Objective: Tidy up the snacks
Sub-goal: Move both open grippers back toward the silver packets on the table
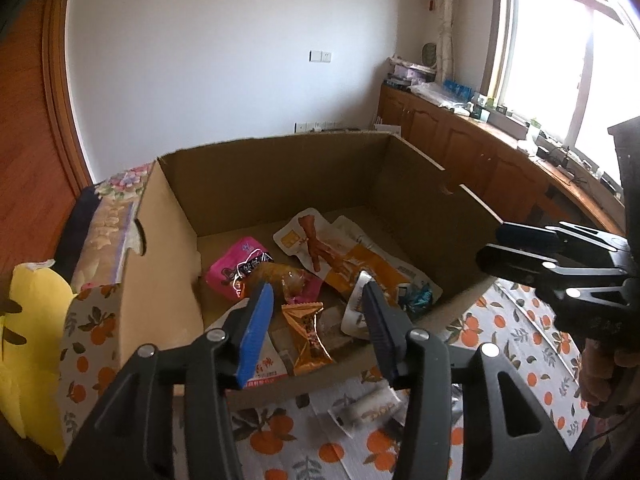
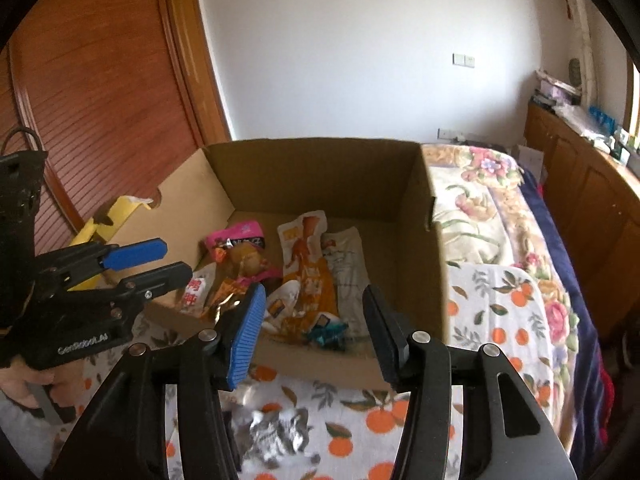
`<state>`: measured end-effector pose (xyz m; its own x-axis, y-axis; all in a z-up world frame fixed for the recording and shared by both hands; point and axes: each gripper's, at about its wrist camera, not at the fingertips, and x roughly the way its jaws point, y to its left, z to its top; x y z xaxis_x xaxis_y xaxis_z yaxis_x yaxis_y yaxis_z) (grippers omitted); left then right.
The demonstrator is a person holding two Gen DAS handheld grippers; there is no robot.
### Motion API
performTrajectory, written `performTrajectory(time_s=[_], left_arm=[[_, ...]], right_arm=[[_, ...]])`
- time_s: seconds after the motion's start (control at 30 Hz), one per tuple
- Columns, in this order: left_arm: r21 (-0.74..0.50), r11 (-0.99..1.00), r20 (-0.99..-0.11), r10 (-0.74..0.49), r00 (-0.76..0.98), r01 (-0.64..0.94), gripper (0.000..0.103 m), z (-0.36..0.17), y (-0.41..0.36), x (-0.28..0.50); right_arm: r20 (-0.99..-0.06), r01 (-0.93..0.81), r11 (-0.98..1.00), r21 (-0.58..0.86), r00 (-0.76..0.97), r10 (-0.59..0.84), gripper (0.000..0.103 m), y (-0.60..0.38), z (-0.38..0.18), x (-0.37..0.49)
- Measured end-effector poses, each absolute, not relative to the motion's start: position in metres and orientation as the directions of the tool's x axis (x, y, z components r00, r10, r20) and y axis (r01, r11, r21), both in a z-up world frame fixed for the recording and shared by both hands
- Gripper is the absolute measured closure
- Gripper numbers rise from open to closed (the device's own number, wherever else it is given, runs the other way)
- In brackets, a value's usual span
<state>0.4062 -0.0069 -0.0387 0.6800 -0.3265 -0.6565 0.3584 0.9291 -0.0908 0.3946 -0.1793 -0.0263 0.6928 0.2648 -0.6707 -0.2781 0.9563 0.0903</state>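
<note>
Both tongs, left [image 1: 318, 320] and right [image 2: 316, 322], hang part-open and empty over the near edge of the cardboard box [image 1: 280, 176], snack packets [image 1: 344, 256] lying inside it.

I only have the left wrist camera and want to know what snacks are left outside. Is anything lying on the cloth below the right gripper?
Observer: Yes. A crumpled silver wrapper lies on the orange-print cloth, in front of the cardboard box near wall.
Operator: Is the right gripper already carrying something?
Observer: No. The right gripper is over the near wall of the box. Its fingers stand apart, with nothing between them.
</note>
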Motion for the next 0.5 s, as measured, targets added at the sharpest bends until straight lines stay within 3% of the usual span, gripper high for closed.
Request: performTrajectory(time_s=[0.5], left_arm=[[-0.085,0.916,-0.642,-0.352,0.681,0.393,0.054,-0.034,-0.001,0.344]], right_arm=[[-0.683,-0.166,0.979,0.121,0.702,0.203,0.051,-0.2,-0.035,0.312]])
